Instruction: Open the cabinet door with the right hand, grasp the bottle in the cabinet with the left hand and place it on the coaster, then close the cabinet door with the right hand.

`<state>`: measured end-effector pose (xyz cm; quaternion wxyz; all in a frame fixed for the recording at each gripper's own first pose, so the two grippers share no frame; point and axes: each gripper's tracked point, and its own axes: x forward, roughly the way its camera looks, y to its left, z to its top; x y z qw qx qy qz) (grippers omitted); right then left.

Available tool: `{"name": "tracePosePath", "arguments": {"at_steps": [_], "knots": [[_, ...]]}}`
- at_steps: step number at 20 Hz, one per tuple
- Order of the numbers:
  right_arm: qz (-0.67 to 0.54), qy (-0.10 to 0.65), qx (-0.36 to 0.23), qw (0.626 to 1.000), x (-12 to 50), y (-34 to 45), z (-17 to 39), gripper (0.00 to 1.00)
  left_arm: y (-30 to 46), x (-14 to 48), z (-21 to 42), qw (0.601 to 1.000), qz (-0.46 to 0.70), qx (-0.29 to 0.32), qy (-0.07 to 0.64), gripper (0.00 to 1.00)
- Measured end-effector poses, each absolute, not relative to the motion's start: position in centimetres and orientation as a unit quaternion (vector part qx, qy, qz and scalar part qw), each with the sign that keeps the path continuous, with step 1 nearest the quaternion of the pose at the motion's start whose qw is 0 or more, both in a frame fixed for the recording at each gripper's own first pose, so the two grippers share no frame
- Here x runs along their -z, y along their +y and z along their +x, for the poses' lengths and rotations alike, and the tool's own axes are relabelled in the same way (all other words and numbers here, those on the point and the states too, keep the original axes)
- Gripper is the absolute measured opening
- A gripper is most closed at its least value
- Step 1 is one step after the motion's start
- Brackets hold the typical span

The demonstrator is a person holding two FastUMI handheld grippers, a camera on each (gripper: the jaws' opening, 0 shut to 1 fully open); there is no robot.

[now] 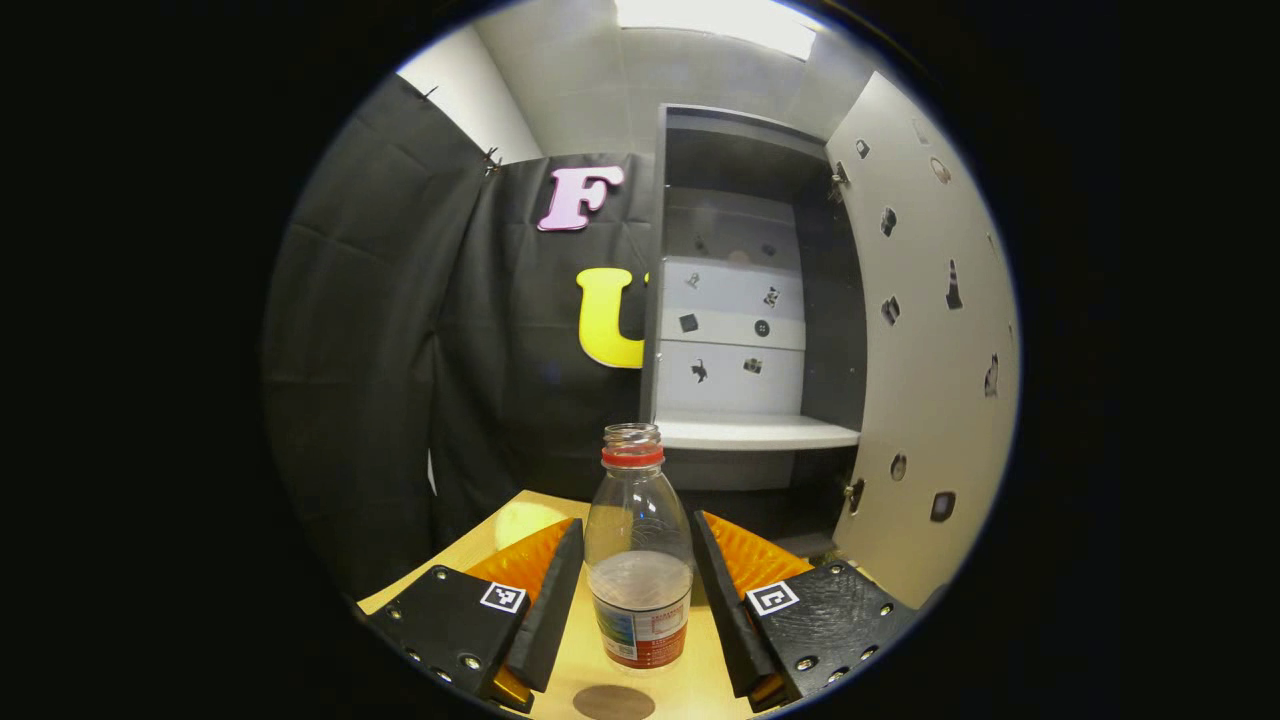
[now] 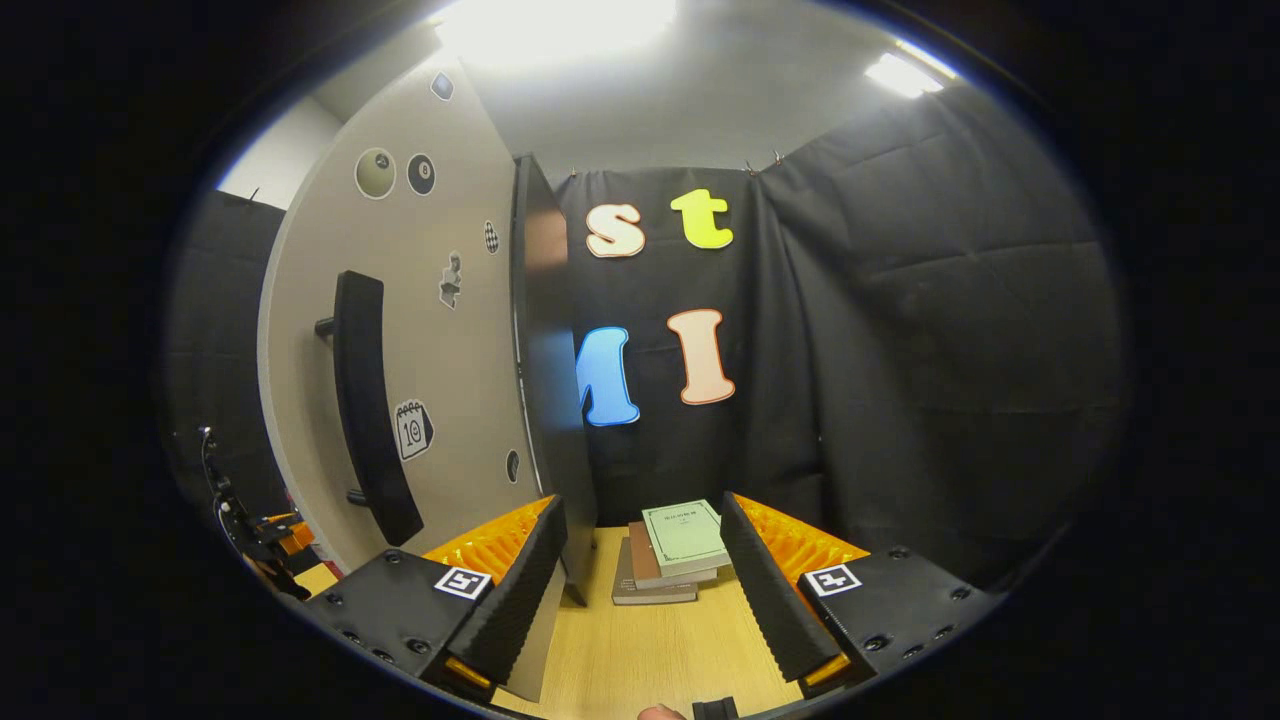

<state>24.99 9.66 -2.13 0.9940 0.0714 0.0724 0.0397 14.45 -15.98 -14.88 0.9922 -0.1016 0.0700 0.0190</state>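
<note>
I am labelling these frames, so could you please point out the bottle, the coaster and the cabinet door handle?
bottle (image 1: 638,560): left gripper view, on its clear body above the label.
coaster (image 1: 613,702): left gripper view, on its round brown top.
cabinet door handle (image 2: 366,400): right gripper view, on the middle of the black bar.

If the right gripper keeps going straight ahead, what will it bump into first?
Probably the stack of books lying on the light wooden table, right between the right gripper's open fingers. The open beige cabinet door stands just left of that line. Depth is hard to judge.
</note>
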Motion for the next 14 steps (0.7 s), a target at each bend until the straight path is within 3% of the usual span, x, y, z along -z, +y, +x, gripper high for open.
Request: {"name": "tracePosePath", "arguments": {"at_steps": [14], "knots": [[0.025,0.105,-0.035,0.994,4.4,11.0,24.6,0.98,-16.5,26.6,12.2,0.990,-0.097,-0.037,0.100,0.63]]}}
